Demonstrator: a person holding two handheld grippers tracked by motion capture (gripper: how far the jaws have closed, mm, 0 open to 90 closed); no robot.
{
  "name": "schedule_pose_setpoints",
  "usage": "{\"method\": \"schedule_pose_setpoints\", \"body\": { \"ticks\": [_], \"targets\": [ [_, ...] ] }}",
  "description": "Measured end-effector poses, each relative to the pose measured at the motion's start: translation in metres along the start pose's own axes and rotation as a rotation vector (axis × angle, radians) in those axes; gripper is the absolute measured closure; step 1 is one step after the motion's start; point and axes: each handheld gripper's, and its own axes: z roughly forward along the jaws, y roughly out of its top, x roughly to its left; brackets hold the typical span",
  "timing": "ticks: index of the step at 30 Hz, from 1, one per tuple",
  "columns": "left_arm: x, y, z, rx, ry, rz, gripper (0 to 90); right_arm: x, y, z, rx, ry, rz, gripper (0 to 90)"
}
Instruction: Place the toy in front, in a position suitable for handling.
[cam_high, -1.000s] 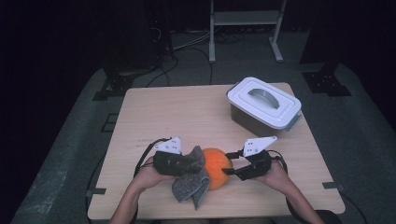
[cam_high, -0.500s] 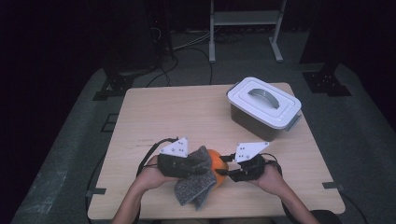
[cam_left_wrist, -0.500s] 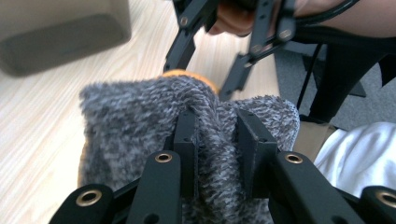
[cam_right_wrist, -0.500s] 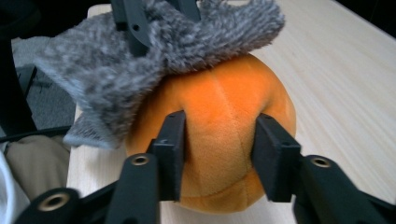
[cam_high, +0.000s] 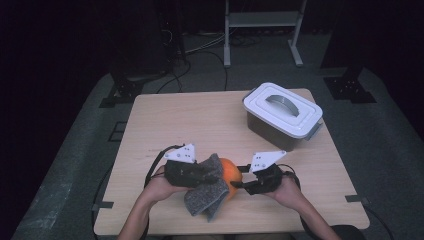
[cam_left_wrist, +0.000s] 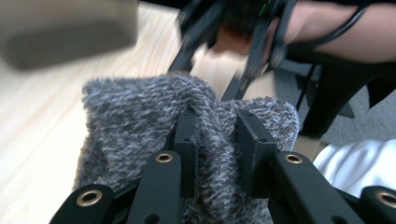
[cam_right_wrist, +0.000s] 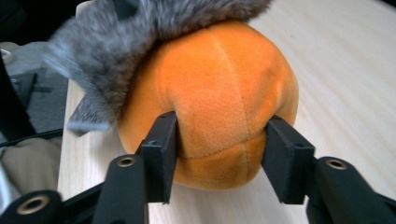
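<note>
Orange plush ball (cam_right_wrist: 210, 98) squeezed in right gripper (cam_right_wrist: 222, 156).

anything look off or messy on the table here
Nothing looks damaged or spilled. The grey cloth is bunched and draped partly over the orange plush ball, pinched by the left gripper; the lidded bin sits closed.

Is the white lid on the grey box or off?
On. The white lid sits flat over the grey box, handle up.

Grey plastic box w/ white handled lid (cam_high: 283, 116) at far-right of light wood tabletop (cam_high: 200, 120), metal rack legs (cam_high: 262, 32) behind, cables on floor (cam_high: 210, 50)
</note>
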Motion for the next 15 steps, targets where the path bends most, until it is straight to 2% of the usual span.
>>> {"method": "schedule_pose_setpoints", "body": {
  "ticks": [1, 4, 6, 7, 9, 13, 14, 15],
  "targets": [
    [-0.01, 0.013, 0.0, -0.015, -0.011, 0.045, 71.8, 0.004, 0.003, 0.001, -0.011, 0.0, -0.01, 50.5],
    [-0.015, 0.018, 0.008, 0.045, 0.023, 0.07, 71.8, 0.013, 0.011, 0.002, -0.019, -0.008, -0.077, 52.0],
    [-0.012, 0.015, 0.01, 0.041, 0.017, 0.057, 71.9, 0.014, 0.012, 0.003, -0.013, -0.01, -0.087, 52.8],
    [-0.006, 0.008, 0.009, 0.023, 0.004, 0.03, 72.0, 0.012, 0.008, 0.002, -0.009, -0.004, -0.076, 54.1],
    [-0.002, 0.003, 0.005, 0.017, 0.013, 0.012, 72.0, 0.008, 0.004, 0.001, -0.01, 0.003, -0.061, 54.6],
    [0.004, -0.003, -0.003, 0.016, 0.041, -0.004, 71.5, 0.004, 0.001, -0.001, -0.007, 0.011, -0.052, 54.6],
    [0.008, -0.008, -0.008, 0.012, 0.066, -0.023, 71.4, 0.002, 0.0, -0.002, -0.001, 0.013, -0.049, 54.5],
    [0.011, -0.011, -0.01, 0.018, 0.08, -0.026, 71.3, 0.001, -0.001, -0.002, -0.001, 0.013, -0.045, 54.4]
  ]
}}
